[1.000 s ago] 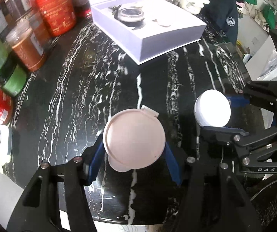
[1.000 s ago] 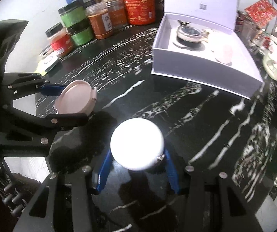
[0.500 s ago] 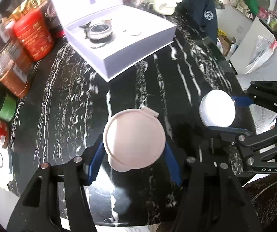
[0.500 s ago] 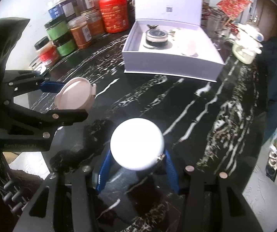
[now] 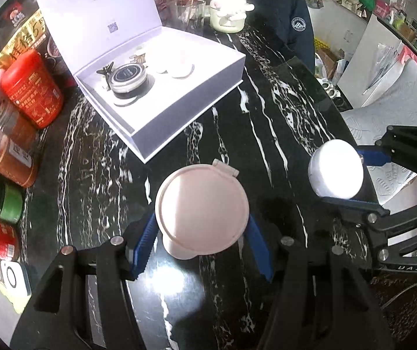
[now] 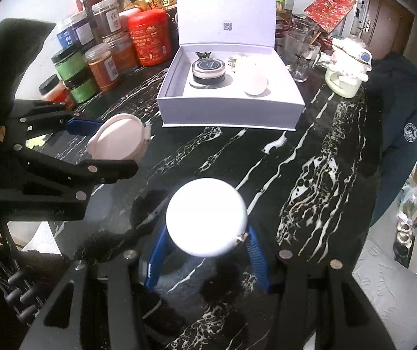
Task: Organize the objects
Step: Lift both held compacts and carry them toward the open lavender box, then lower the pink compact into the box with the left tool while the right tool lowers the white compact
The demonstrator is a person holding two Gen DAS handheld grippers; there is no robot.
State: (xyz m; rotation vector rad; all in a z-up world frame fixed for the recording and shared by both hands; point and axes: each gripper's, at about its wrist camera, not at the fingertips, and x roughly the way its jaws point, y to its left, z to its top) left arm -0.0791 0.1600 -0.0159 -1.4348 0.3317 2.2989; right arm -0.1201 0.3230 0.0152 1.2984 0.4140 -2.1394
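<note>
My left gripper (image 5: 202, 233) is shut on a round pale pink compact (image 5: 201, 208), held flat above the black marble counter (image 5: 252, 134). My right gripper (image 6: 207, 248) is shut on a round white compact (image 6: 206, 216); it also shows at the right of the left wrist view, white compact (image 5: 336, 169). The pink compact (image 6: 118, 137) appears at the left of the right wrist view. Farther back lies an open white gift box (image 5: 161, 93) (image 6: 228, 99) with a black-lidded jar (image 5: 128, 77) and pale round pieces inside.
Several jars and a red canister (image 5: 32, 87) line the counter's left edge. A cream figurine mug (image 6: 348, 70) and glasses (image 6: 301, 55) stand behind the box. A dark jacket (image 6: 400, 128) hangs at the far right edge. A white device (image 5: 10, 277) lies near left.
Both grippers rose and drew back from the box, each keeping its compact. More of the counter, the box lid and the room now show.
</note>
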